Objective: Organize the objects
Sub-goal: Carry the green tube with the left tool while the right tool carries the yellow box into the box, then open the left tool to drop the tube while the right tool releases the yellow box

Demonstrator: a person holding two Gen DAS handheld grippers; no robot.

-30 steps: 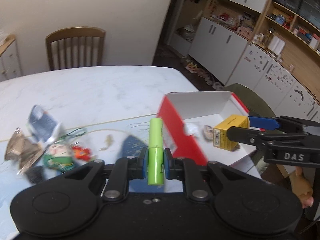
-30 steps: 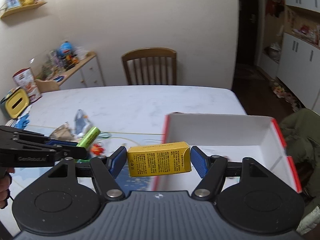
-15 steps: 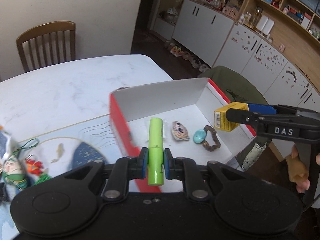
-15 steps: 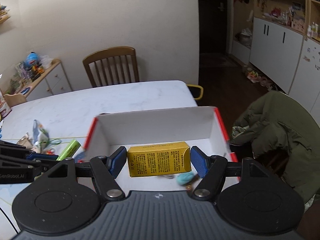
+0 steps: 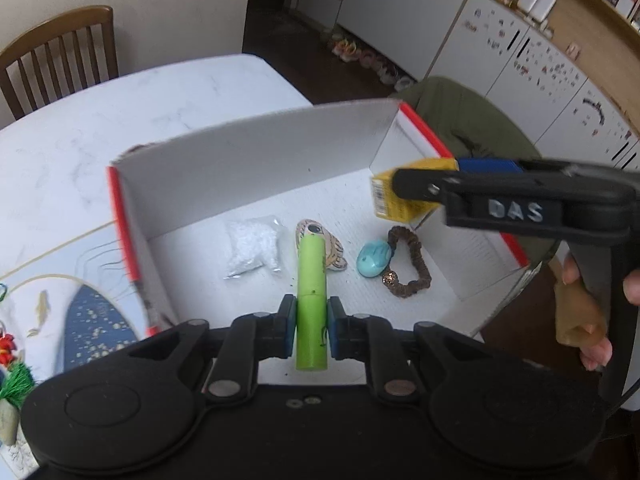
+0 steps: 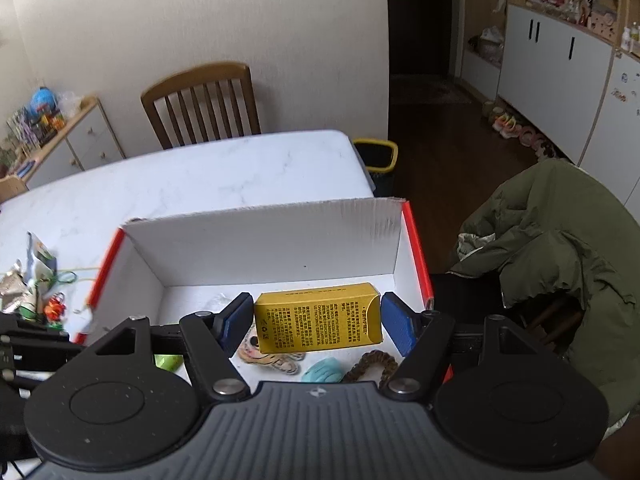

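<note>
Left wrist view: the left gripper (image 5: 312,326) was clamped on a lime-green cylinder (image 5: 312,284), held lengthwise above the white floor of the red-edged cardboard box (image 5: 256,172). Beyond it on that floor lay a clear packet of white granules (image 5: 253,252), a tiger-face charm (image 5: 320,240), a turquoise shell-shaped piece (image 5: 374,258) and a brown beaded bracelet (image 5: 412,264). Right wrist view: the right gripper (image 6: 318,322) gripped a yellow printed carton (image 6: 318,318) by its ends, above the box's interior near the right wall, with the box resting on the marble-patterned table (image 6: 208,176).
</note>
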